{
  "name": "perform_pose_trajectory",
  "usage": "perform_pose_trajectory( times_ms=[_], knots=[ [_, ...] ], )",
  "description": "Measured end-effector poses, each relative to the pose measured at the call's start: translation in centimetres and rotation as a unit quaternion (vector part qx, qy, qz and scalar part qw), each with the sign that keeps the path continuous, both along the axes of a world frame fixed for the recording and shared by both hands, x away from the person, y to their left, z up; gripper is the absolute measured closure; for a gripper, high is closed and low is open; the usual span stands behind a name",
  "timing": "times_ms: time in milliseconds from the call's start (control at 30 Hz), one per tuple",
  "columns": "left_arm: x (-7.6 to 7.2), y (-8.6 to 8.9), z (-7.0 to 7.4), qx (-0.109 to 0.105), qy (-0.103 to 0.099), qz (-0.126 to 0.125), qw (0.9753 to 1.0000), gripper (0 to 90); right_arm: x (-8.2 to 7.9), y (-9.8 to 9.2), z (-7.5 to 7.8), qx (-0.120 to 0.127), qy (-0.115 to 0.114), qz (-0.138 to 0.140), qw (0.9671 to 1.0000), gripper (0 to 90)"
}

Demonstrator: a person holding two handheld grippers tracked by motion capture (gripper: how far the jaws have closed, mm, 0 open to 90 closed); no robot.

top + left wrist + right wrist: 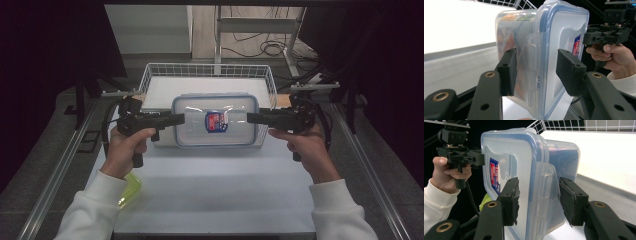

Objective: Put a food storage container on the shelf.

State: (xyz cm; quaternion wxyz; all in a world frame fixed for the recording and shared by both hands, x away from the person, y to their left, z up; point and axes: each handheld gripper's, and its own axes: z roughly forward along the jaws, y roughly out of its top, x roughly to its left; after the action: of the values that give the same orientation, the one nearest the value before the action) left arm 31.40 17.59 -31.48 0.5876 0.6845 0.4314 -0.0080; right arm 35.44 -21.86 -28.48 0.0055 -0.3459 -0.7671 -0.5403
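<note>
A clear plastic container (215, 120) with a blue-rimmed lid and a red and blue label hangs over the front edge of a white wire basket (150, 75). My left gripper (180, 119) is shut on its left end, my right gripper (250, 118) on its right end. In the left gripper view the jaws (535, 51) clamp the side latch flap and the lid of the container (559, 32); something orange-brown shows inside. In the right gripper view the jaws (539, 179) clamp the opposite flap and lid of the container (509, 152). Each gripper view also shows the other gripper (596, 37) (471, 158) at the far end.
The basket stands at the back of the white table (215, 190) and has a white floor. A neon yellow-green object (130, 187) lies by the person's left sleeve. Metal rails run along both table sides. Cables lie on the floor beyond the table.
</note>
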Motion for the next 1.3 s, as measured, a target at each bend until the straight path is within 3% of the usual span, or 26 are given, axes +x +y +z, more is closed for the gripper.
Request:
perform_pose_trajectory(
  times_ms=[267,433,867,1167,1300],
  knots=[
    [1.8,0.6,0.8,0.006,0.004,0.004,1.0,52.8,2.0,0.7,0.4,0.0,0.005,0.001,1.0,51.6],
    [3.3,1.1,1.1,-0.001,0.012,0.008,0.9999,52.8,3.5,1.2,0.8,0.002,0.009,0.0,1.0,51.6],
    [7.2,2.2,1.4,-0.015,0.001,0.012,0.9998,52.8,7.4,2.4,1.8,-0.002,0.008,-0.004,1.0,51.6],
    [10.0,2.4,1.3,-0.025,0.014,0.02,0.9994,52.9,9.9,2.6,1.3,0.005,0.023,-0.011,0.9997,51.4],
    [10.9,2.3,1.1,-0.019,0.019,0.018,0.9995,52.9,10.9,2.6,0.9,0.003,0.036,-0.016,0.9992,51.1]
  ],
)
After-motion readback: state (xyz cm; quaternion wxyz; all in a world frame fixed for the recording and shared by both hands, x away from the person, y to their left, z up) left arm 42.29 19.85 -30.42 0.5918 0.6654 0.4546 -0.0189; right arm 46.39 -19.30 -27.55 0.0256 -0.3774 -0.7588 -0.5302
